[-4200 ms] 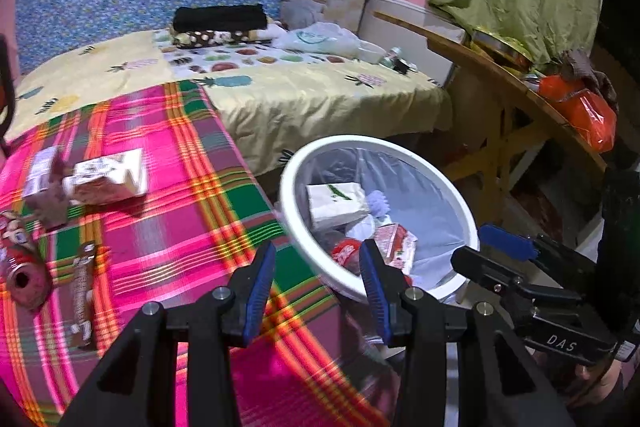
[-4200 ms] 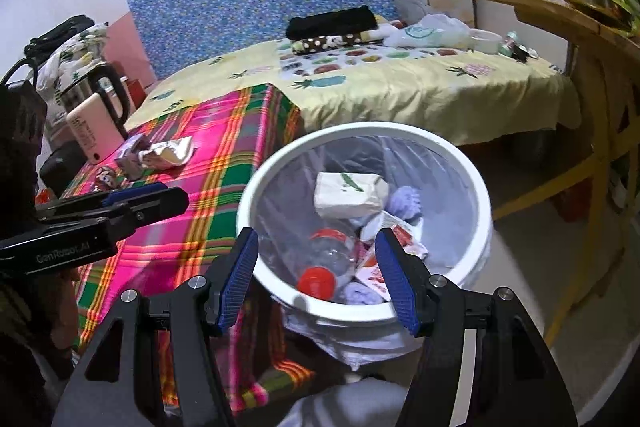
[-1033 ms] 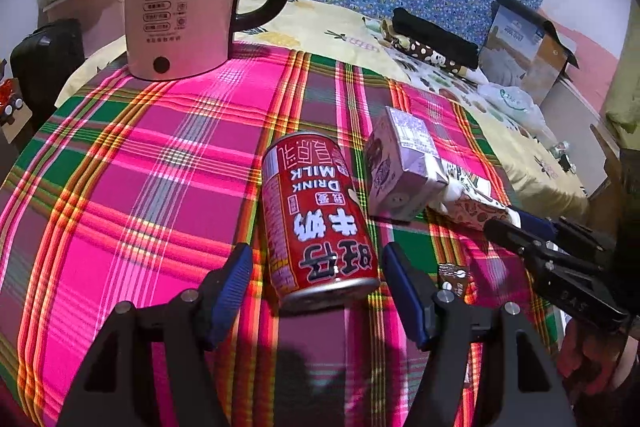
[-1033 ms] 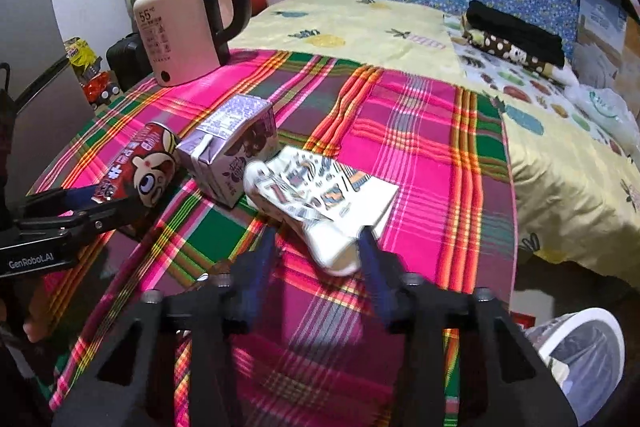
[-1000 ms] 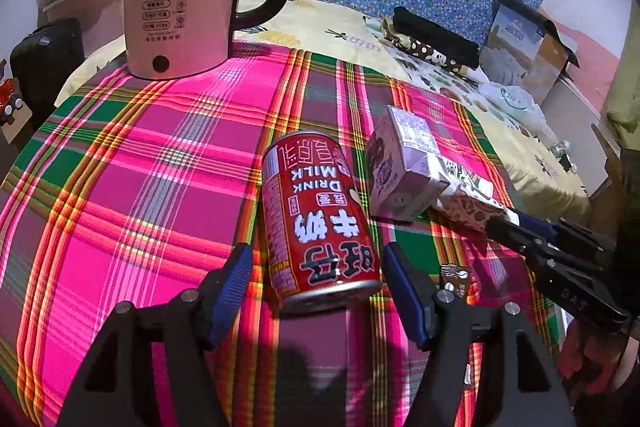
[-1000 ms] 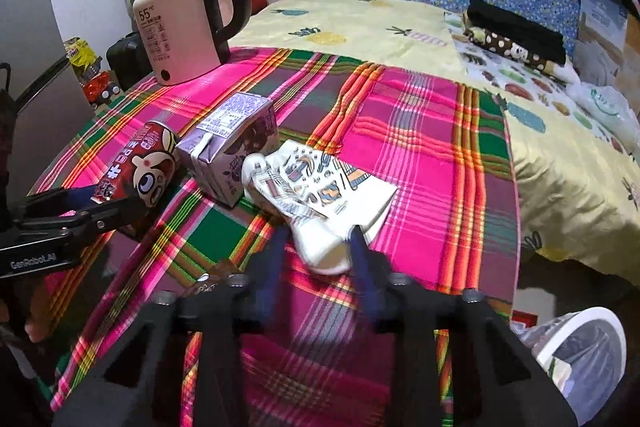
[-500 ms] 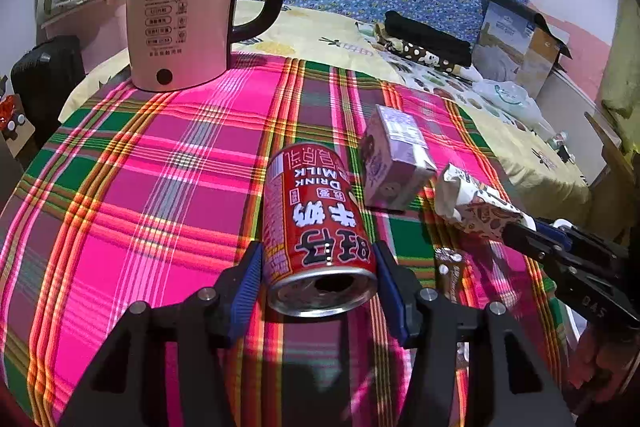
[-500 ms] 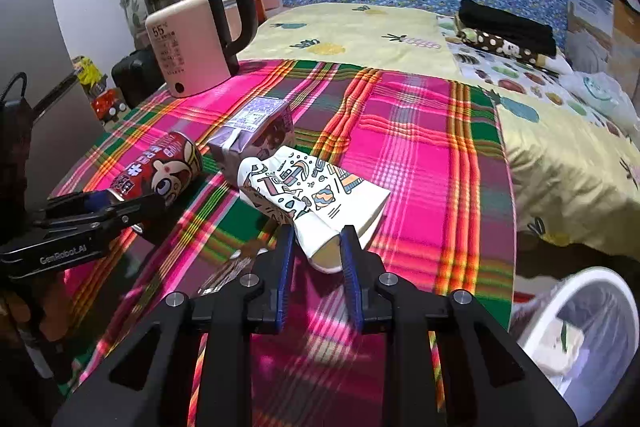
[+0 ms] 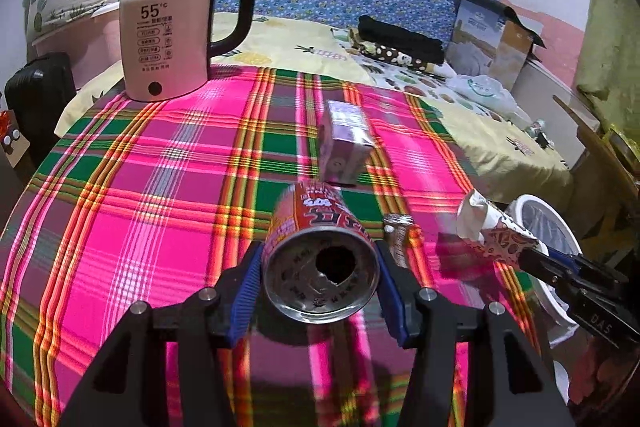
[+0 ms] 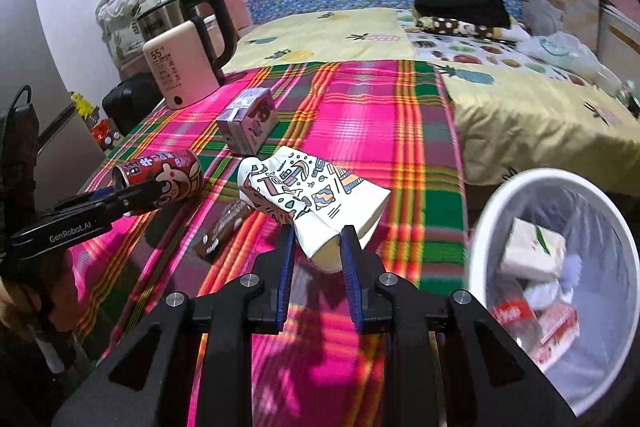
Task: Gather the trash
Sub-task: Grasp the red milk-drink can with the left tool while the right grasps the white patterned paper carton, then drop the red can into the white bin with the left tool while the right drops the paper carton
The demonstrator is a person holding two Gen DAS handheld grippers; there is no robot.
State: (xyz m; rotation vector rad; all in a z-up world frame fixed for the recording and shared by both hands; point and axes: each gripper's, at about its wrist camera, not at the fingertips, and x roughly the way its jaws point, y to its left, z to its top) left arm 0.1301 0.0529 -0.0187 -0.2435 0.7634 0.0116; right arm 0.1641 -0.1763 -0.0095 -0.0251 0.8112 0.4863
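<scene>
The left gripper (image 9: 320, 281) is clamped on a red milk can (image 9: 320, 247), its open end filling the lens and hiding the cloth beneath; motion blur smears its label. The right gripper (image 10: 316, 259) pinches a crumpled printed carton (image 10: 316, 195), apparently lifted above the plaid tablecloth (image 10: 380, 115). A purple carton (image 10: 248, 125) and brown wrapper (image 10: 224, 223) remain near a kettle (image 10: 180, 67). The white bin (image 10: 552, 267) sits beyond the table's right edge, partly cut off.

Left gripper (image 9: 320, 283): blue-padded fingers (image 9: 245, 291) closed against both sides of the red can (image 9: 320, 259), open end toward the camera, raised off the surface. Right gripper (image 10: 316, 259): fingers (image 10: 285, 267) narrowed, pinching the folded end of the printed paper bag (image 10: 312, 195), held level beside the left gripper.
</scene>
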